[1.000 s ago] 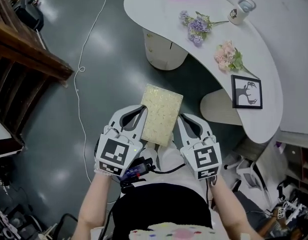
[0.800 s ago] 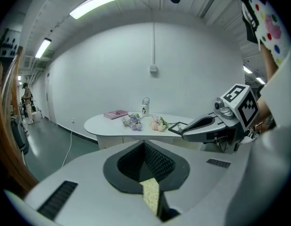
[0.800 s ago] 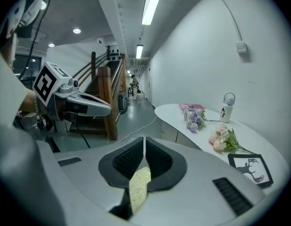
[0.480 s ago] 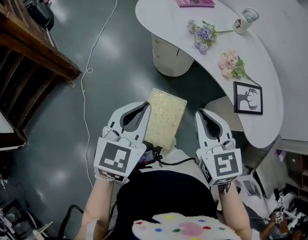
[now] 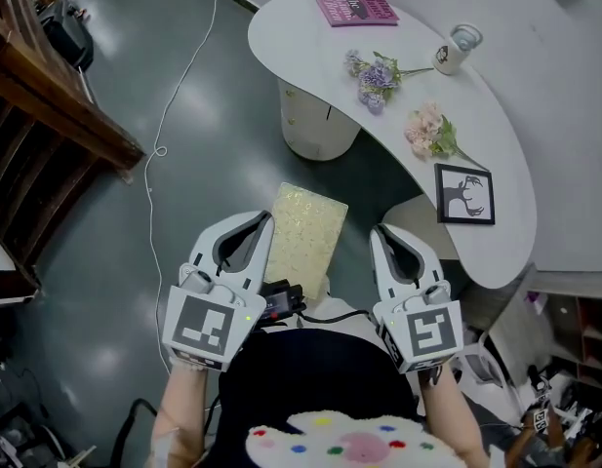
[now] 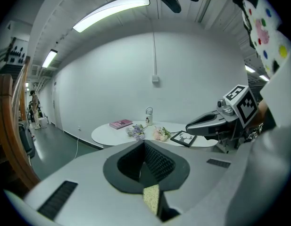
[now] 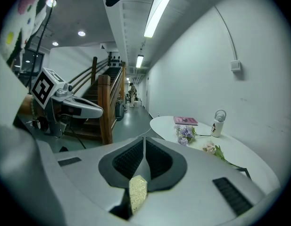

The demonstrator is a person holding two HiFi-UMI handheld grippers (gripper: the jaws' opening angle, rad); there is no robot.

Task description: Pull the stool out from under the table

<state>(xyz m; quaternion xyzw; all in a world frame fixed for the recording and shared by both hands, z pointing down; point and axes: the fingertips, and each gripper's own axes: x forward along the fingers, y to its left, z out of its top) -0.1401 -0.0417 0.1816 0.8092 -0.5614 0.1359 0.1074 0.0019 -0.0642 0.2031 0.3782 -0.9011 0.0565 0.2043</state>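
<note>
The stool [image 5: 305,230], with a speckled pale-yellow rectangular seat, stands on the dark floor in front of the white curved table [image 5: 301,37], out from beneath it. My left gripper [image 5: 262,219] is shut and empty, its tip beside the seat's left edge in the head view. The right gripper [image 5: 378,234] is also shut and empty, a short way right of the seat. In the left gripper view the jaws [image 6: 144,159] are pressed together, with a sliver of the seat [image 6: 151,197] below them. The right gripper view shows its jaws [image 7: 144,157] the same, above the seat [image 7: 137,192].
On the table lie a pink book [image 5: 356,9], purple flowers [image 5: 371,72], pink flowers [image 5: 427,133], a framed deer picture [image 5: 464,194] and a white bottle [image 5: 455,47]. A round pedestal [image 5: 315,120] and a beige base [image 5: 422,224] sit beneath it. Wooden stairs [image 5: 47,115] and a white cable [image 5: 169,115] lie left.
Both grippers flanked the seat closely a second ago. The right gripper has since moved off to the right, leaving a gap. The stool looks unmoved; both grippers stay shut.
</note>
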